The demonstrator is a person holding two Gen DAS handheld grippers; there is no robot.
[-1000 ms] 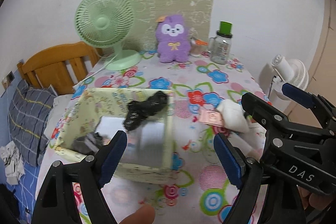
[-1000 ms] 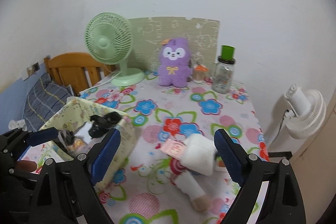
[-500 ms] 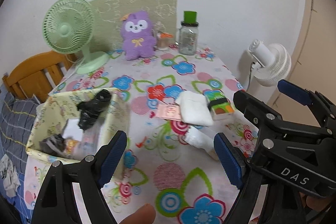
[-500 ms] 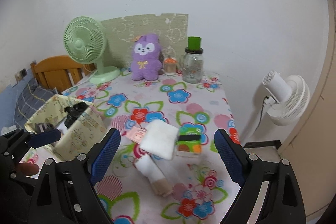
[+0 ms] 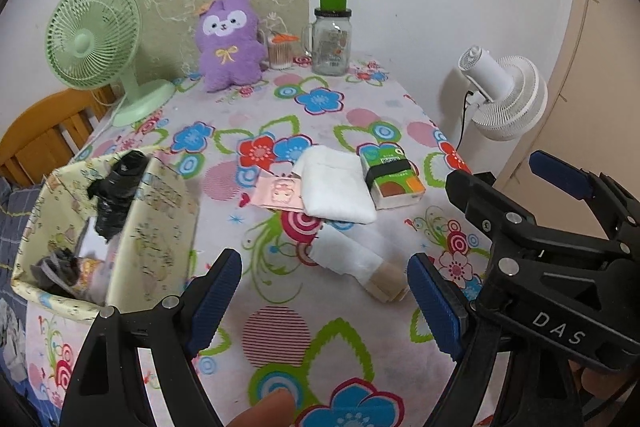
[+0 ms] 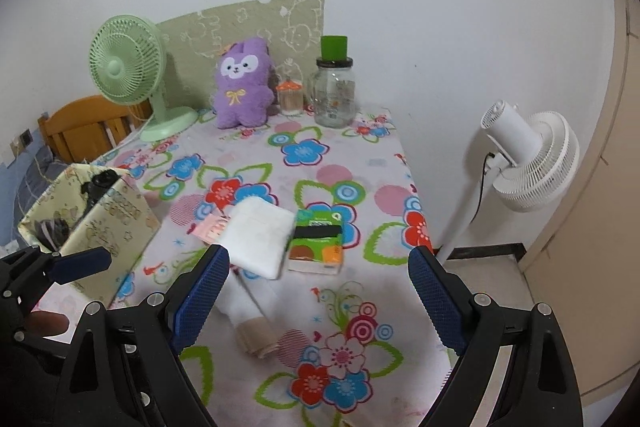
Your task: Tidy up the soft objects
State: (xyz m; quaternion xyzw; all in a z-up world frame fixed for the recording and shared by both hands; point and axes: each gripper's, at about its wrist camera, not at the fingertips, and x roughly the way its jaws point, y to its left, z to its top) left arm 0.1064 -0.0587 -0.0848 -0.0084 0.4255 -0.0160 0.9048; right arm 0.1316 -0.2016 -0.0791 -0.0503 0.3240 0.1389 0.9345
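Both tongs hang over the flower-patterned counter (image 5: 352,131) with jaws wide apart and nothing between them: the left tongs (image 5: 324,301) and the right tongs (image 6: 318,287). A rolled white cloth with a beige end (image 5: 360,263) lies on the counter just ahead of them. Beyond it a folded white towel (image 5: 336,187) overlaps a pink card (image 5: 278,193) and touches a green and orange tissue packet (image 5: 390,175). At the left edge stands a pale yellow fabric basket (image 5: 160,227) with a black soft item (image 5: 116,191) draped over its rim. At the back stand a purple plush toy (image 6: 242,85), a green desk fan (image 6: 128,69) and a glass jar with a green lid (image 6: 334,91)
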